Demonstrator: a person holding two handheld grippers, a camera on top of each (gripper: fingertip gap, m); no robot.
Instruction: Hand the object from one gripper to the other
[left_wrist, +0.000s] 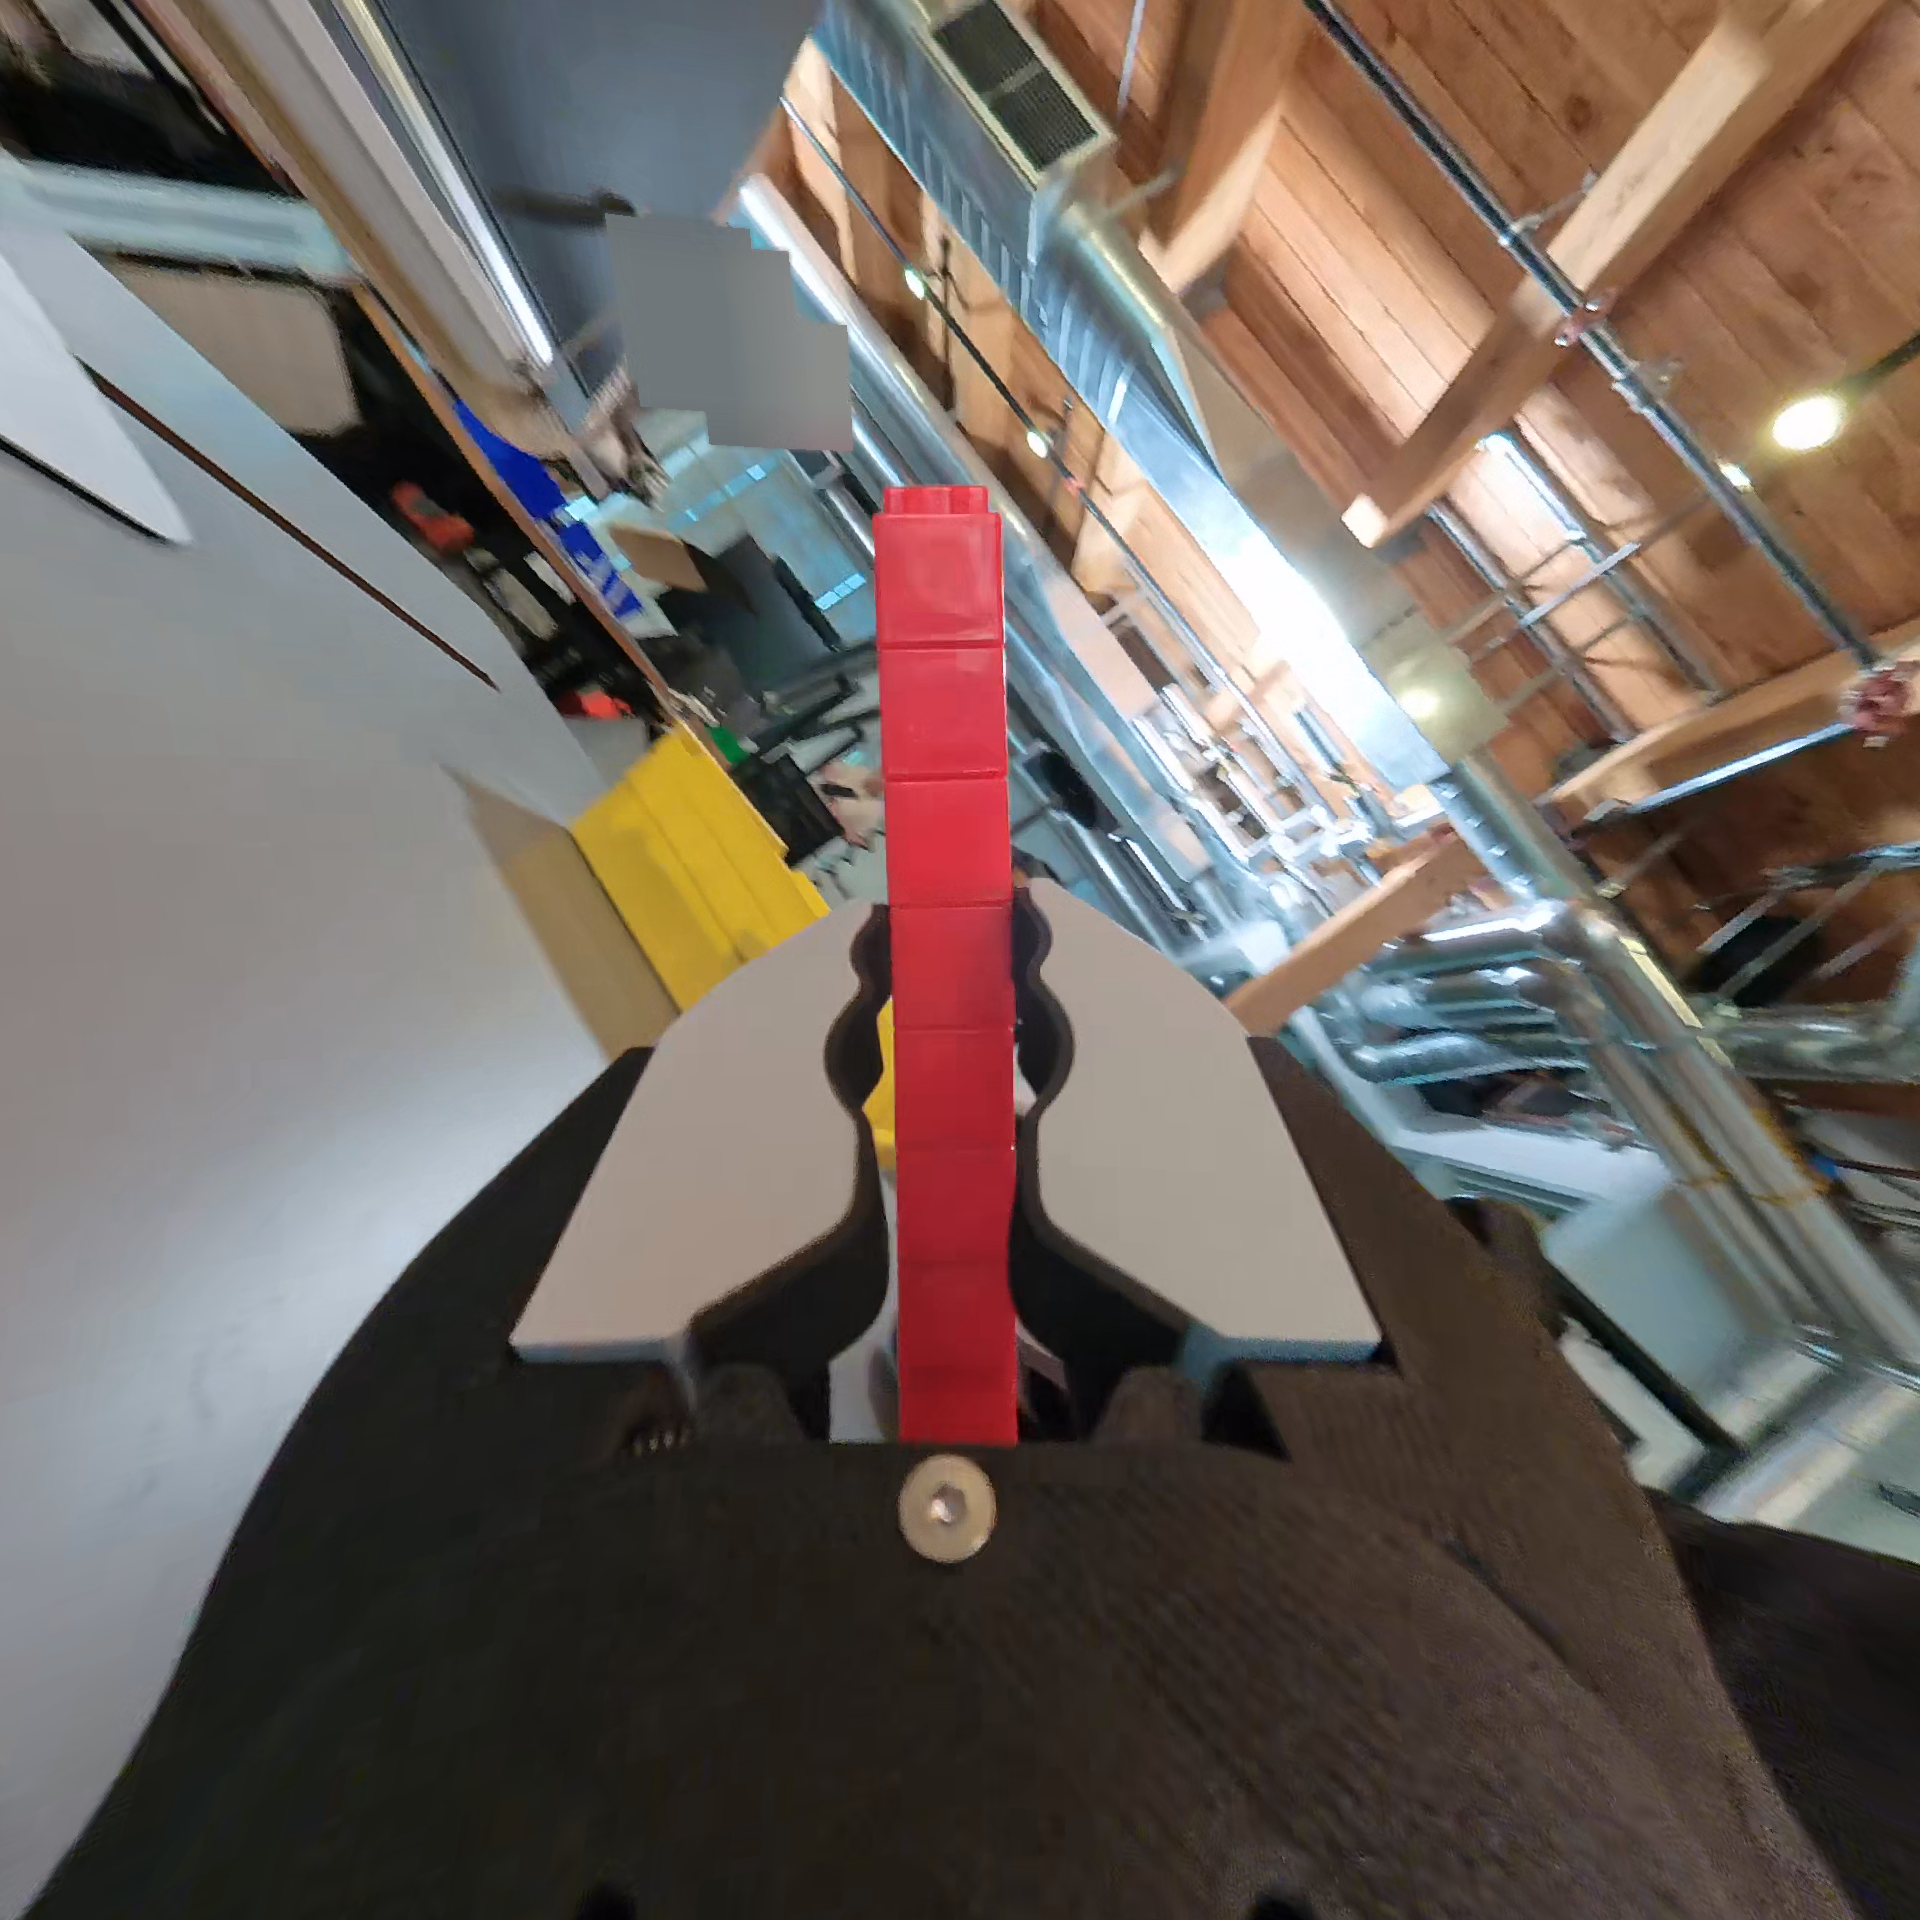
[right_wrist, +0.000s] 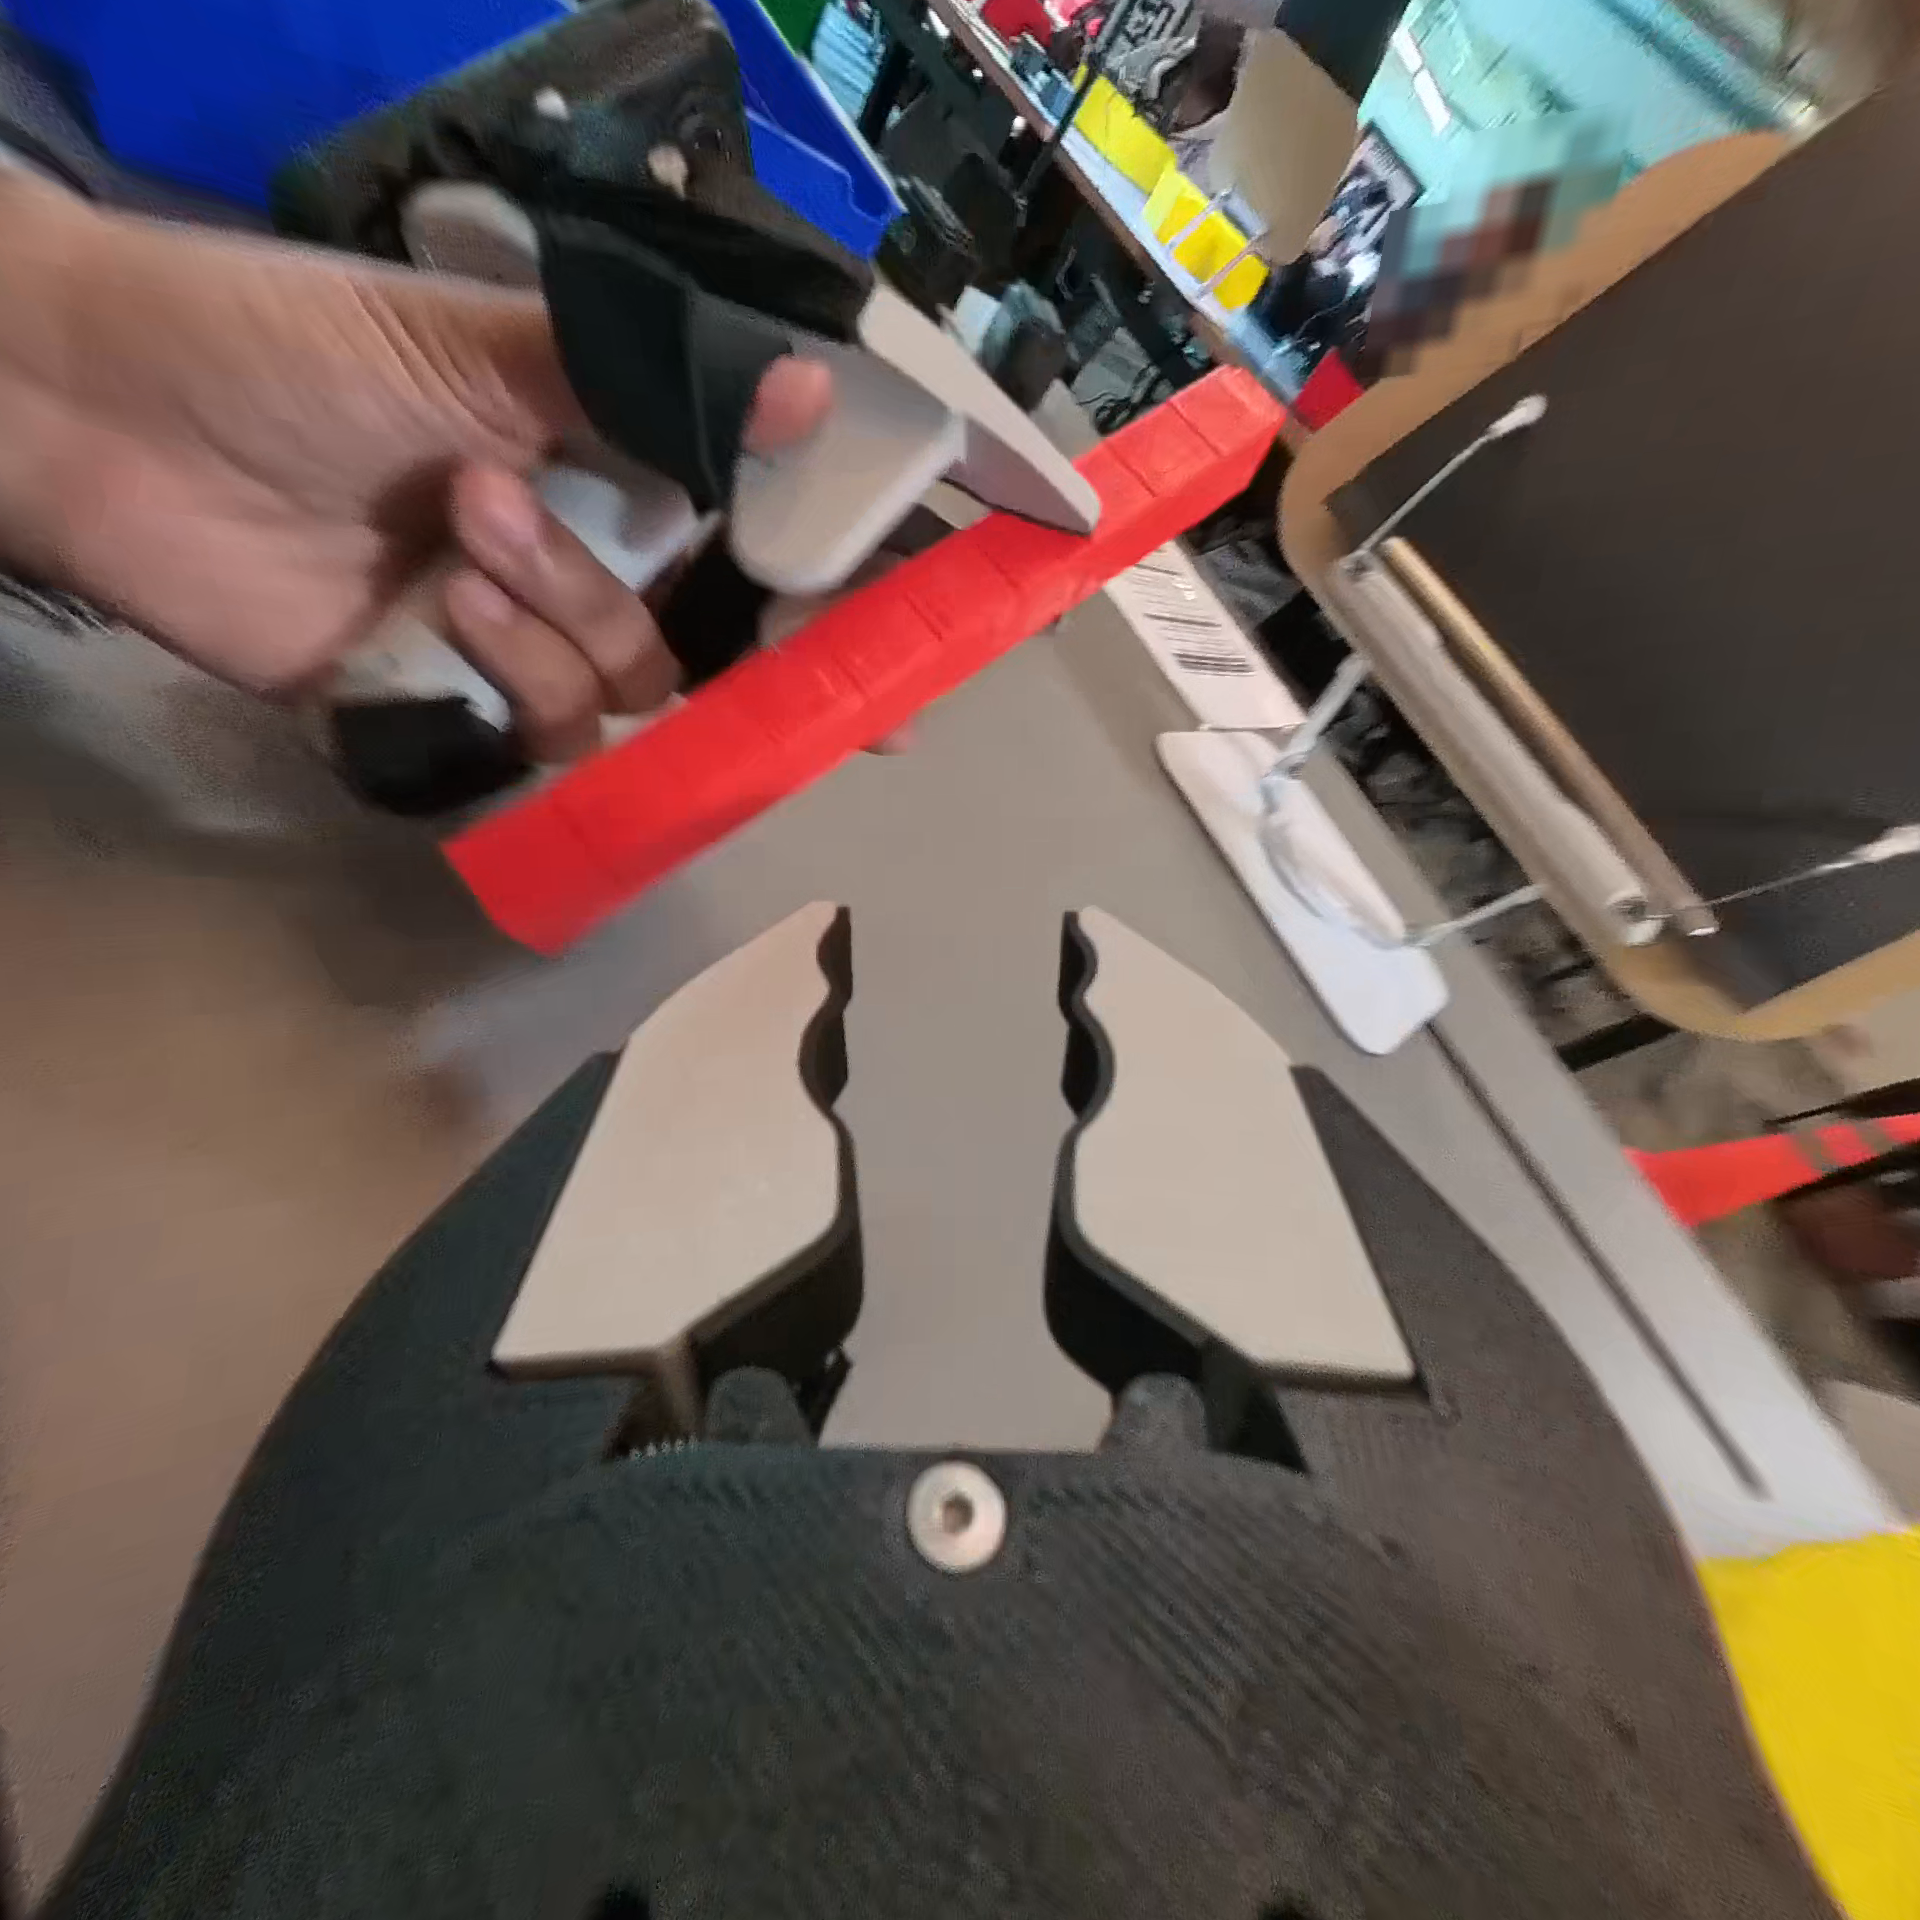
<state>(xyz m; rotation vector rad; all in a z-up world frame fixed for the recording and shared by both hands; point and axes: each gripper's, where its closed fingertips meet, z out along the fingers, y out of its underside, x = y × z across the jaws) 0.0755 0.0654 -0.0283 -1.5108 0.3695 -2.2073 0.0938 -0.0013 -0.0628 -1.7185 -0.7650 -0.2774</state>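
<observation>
A long red bar of stacked bricks (left_wrist: 945, 831) runs straight out between the jaws of my left gripper (left_wrist: 951, 914), which is shut on its lower part; the bar's far end points up toward the ceiling. In the right wrist view the same red bar (right_wrist: 831, 665) lies slanted above the grey table (right_wrist: 987, 831), held by the left gripper (right_wrist: 935, 520) in a person's hand (right_wrist: 260, 468). My right gripper (right_wrist: 956, 920) is open and empty, just below and short of the bar's near end.
A white flat stand with wire legs (right_wrist: 1309, 894) and a dark board with a cardboard edge (right_wrist: 1662, 571) are on the right. A yellow bin (right_wrist: 1829, 1714) is at the lower right, a blue bin (right_wrist: 208, 83) behind the hand. Yellow bins (left_wrist: 686, 873) show in the left wrist view.
</observation>
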